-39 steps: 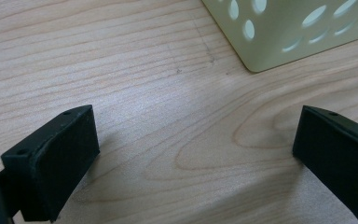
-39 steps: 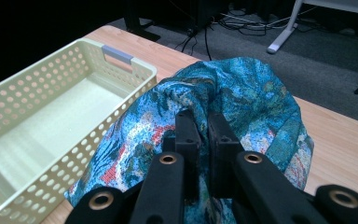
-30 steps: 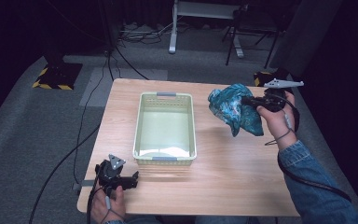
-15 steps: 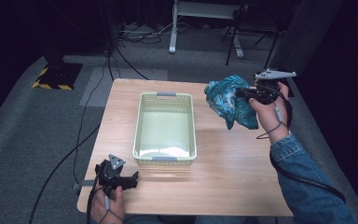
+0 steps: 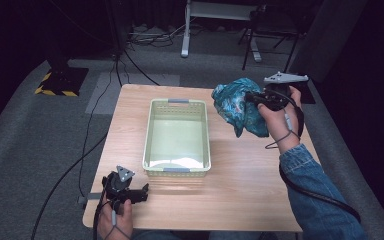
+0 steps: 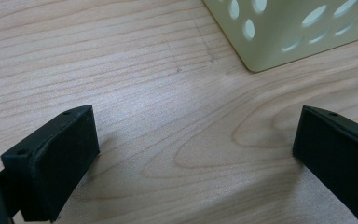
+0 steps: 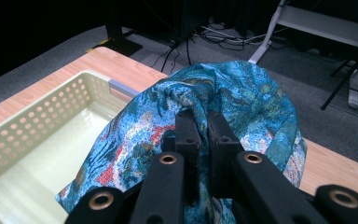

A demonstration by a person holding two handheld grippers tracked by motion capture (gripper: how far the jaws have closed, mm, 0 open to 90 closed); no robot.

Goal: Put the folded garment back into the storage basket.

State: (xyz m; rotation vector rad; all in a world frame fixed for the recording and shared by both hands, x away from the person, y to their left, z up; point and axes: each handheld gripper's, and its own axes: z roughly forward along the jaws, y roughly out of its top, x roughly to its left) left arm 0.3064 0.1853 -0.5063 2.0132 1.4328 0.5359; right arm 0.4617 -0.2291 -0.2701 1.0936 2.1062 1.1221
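Right tongs (image 5: 252, 98) clamped on patterned teal cloth (image 5: 237, 106), held above bench (image 5: 250, 175) at 3 o'clock of cream basket (image 5: 177, 134). Basket at 9 o'clock of cloth, long axis 12-to-6. Left tongs (image 5: 142, 192) apart, resting at 7 o'clock of basket.

In the right gripper view the gripper (image 7: 199, 122) buries its jaw tips in the blue patterned cloth (image 7: 242, 100); the cloth hides the basket's (image 7: 37, 112) far corner; in the left gripper view the frame's edge cuts the basket (image 6: 279, 32) to one corner.
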